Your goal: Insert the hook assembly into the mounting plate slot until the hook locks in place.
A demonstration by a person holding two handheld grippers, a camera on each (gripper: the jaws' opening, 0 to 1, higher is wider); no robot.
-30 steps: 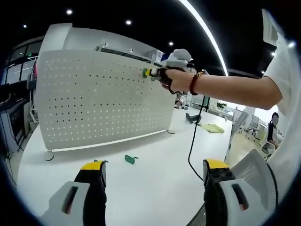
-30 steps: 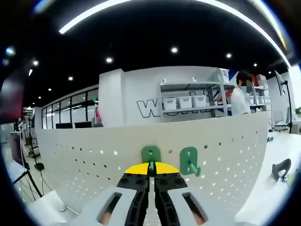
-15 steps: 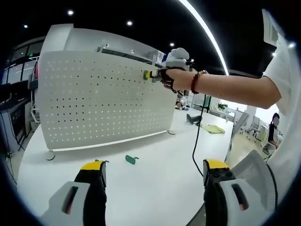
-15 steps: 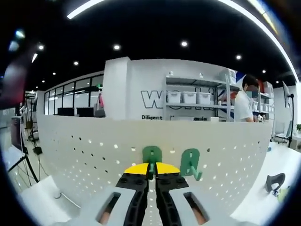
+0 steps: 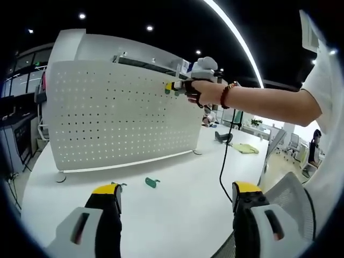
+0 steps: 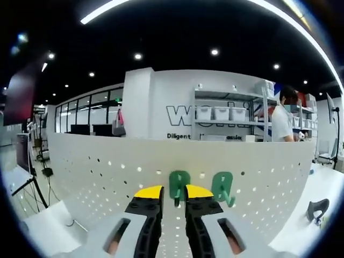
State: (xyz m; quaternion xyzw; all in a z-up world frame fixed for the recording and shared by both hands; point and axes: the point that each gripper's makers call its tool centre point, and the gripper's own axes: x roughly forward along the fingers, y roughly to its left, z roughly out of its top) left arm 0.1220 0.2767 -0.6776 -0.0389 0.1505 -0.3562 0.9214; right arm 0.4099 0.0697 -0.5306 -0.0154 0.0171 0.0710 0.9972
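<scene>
My right gripper (image 6: 174, 192) had parted its jaws to a narrow gap since half a second earlier, letting go of the green hook (image 6: 179, 185), which sat against the pegboard (image 6: 97, 177) near its top edge, just left of a second hook (image 6: 222, 188). I judged it seated, though not surely locked. My hand (image 5: 201, 91) held that gripper level at the board, arm stretched out. My left gripper (image 5: 174, 192) hung wide and empty over the table (image 5: 177, 215); a spare hook (image 5: 151, 183) lay beyond it.
</scene>
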